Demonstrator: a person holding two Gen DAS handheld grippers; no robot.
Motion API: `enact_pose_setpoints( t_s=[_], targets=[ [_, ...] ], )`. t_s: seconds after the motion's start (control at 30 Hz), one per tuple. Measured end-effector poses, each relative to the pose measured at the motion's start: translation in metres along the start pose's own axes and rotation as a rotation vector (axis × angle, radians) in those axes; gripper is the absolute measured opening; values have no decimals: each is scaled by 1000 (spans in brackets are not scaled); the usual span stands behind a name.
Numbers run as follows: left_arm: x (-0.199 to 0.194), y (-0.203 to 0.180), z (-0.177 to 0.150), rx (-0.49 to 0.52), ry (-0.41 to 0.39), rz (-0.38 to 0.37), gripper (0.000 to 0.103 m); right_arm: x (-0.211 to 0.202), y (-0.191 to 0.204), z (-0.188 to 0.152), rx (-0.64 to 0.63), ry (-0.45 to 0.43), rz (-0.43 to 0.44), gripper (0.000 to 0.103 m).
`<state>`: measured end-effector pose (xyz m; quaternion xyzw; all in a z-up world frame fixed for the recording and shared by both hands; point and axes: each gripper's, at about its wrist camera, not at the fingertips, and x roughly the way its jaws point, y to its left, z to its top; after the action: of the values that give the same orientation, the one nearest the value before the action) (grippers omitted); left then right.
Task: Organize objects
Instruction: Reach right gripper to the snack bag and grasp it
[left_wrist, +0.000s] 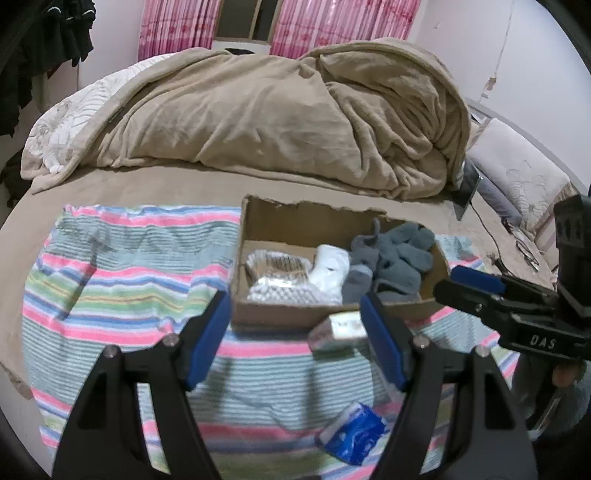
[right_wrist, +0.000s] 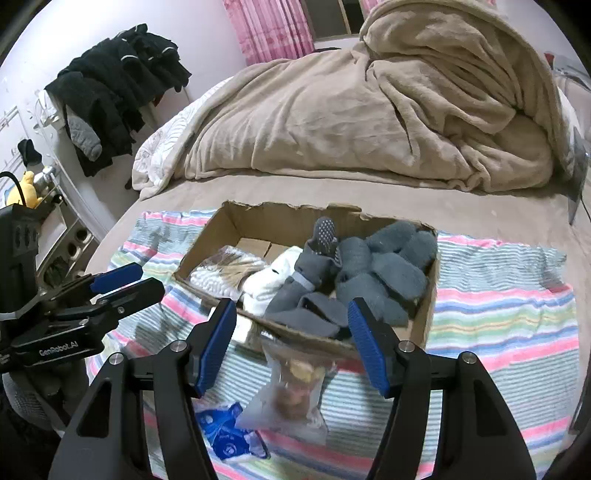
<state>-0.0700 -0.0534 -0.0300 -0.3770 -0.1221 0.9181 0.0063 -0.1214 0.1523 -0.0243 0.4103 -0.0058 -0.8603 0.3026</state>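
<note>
On the bed (left_wrist: 155, 184), over a striped towel (left_wrist: 122, 266), sits a torn-edged cardboard box (right_wrist: 258, 218). Inside it, from left to right, lie a clear pack of cotton swabs (right_wrist: 221, 271), a white sock (right_wrist: 271, 278) and a heap of grey socks (right_wrist: 373, 273) (one shows a dotted grip sole, sticking up near the back wall).

Both claws hover just in front of the box, above the towel. Left claw (left_wrist: 293, 339) is spread wide with nothing between its blue pads; a small pale box (left_wrist: 338, 330) lies on the towel against the cardboard box's front wall, just beside the right-hand pad. Nearer the camera lies a blue and white packet (left_wrist: 352, 437).

Right claw (right_wrist: 291, 345) is likewise wide apart and grips nothing. Between and beyond its fingers a clear plastic bag (right_wrist: 291, 387) with brownish and yellow contents lies on the towel, its top touching the box's front edge. The blue packet lies just left of that bag.

A rumpled beige blanket (right_wrist: 351, 110) fills the far half of the bed, with pink curtains (left_wrist: 177, 29) behind.
</note>
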Motion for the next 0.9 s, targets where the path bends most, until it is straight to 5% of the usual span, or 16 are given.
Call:
enact_pose_setpoints(
  t_s=[0.9],
  targets=[
    [-22,-13,-51,-11,47,-41,74,-23,21,-38,-16,45,-6,67]
  ],
)
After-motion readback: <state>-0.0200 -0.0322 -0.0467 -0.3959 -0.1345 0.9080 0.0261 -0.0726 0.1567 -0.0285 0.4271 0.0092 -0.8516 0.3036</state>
